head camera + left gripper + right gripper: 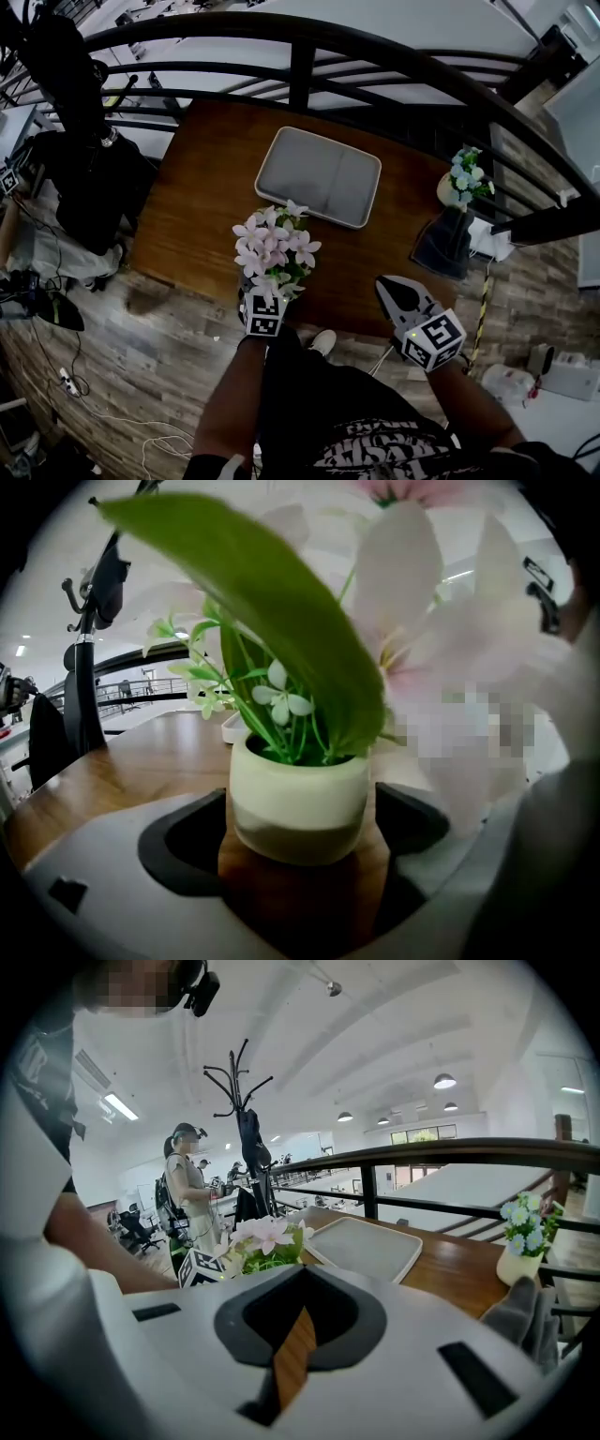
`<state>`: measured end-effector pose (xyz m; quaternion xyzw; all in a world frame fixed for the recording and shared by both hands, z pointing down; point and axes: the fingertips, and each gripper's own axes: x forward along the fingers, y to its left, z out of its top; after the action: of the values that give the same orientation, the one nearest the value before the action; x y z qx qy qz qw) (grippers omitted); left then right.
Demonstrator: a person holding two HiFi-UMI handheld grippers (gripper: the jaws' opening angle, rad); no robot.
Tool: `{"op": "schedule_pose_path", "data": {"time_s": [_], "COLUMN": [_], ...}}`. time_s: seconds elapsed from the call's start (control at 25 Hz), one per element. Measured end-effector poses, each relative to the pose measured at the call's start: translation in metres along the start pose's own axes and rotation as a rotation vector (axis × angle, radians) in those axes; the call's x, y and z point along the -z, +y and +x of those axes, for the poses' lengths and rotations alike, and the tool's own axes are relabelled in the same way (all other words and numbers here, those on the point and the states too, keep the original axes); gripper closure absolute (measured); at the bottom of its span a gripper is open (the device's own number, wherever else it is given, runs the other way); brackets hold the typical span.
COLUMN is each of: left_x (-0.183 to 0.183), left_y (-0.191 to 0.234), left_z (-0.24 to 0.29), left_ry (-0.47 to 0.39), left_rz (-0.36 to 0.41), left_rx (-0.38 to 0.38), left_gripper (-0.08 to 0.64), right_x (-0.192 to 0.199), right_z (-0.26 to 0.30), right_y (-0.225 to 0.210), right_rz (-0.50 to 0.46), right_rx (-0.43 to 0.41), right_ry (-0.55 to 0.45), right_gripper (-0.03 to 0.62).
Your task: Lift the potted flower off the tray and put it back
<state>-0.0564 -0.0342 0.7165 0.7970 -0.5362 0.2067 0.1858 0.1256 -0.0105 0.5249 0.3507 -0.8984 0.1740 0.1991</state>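
Mostly pale-pink potted flower (pixel 275 248), cream pot (pixel 298 794).

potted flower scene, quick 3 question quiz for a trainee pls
1. True or false: the potted flower stands on the tray.
2. What is between the left tongs' jaws? A) nothing B) the potted flower C) the tray
3. Which tongs are empty?
Key: 1 false, it stands on the table and the tray is bare; 2 B, with the jaws apart and not pressing; 3 the right tongs.
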Motion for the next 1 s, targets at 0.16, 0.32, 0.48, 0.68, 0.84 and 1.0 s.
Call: {"op": "schedule_pose_path", "data": {"time_s": [0.16, 0.32, 0.48, 0.68, 0.84, 1.0], "left_x": [-0.003, -0.004, -0.006, -0.006, -0.006, -0.013], "left_y": [0.001, 0.005, 0.004, 0.003, 0.002, 0.002], "left_z": [0.006, 0.005, 0.0, -0.003, -0.008, -0.017], "left_ry": [0.025, 0.032, 0.005, -0.004, -0.01, -0.033], "left_rz": [0.054, 0.072, 0.085, 0.085, 0.089, 0.081], "left_rx": [0.014, 0.018, 0.024, 0.026, 0.031, 0.015], "left_gripper": [0.083, 0.084, 0.086, 0.087, 0.089, 0.089], "right_x": [-0.004, -0.007, -0.007, -0.011, -0.017, -0.017], "right_z": [0.007, 0.006, 0.0, -0.003, -0.003, -0.006], "right_y": [0.014, 0.021, 0.017, 0.013, 0.016, 0.02], "right_rz": [-0.008, -0.017, -0.024, -0.026, -0.029, -0.035], "right_rx": [-0.019, -0.018, 0.0, 0.009, 0.004, -0.005], "right_ry": [0.005, 0.009, 0.018, 0.011, 0.003, -0.008], "right_gripper": [0.603, 0.603, 0.603, 0.603, 0.603, 0.603]}}
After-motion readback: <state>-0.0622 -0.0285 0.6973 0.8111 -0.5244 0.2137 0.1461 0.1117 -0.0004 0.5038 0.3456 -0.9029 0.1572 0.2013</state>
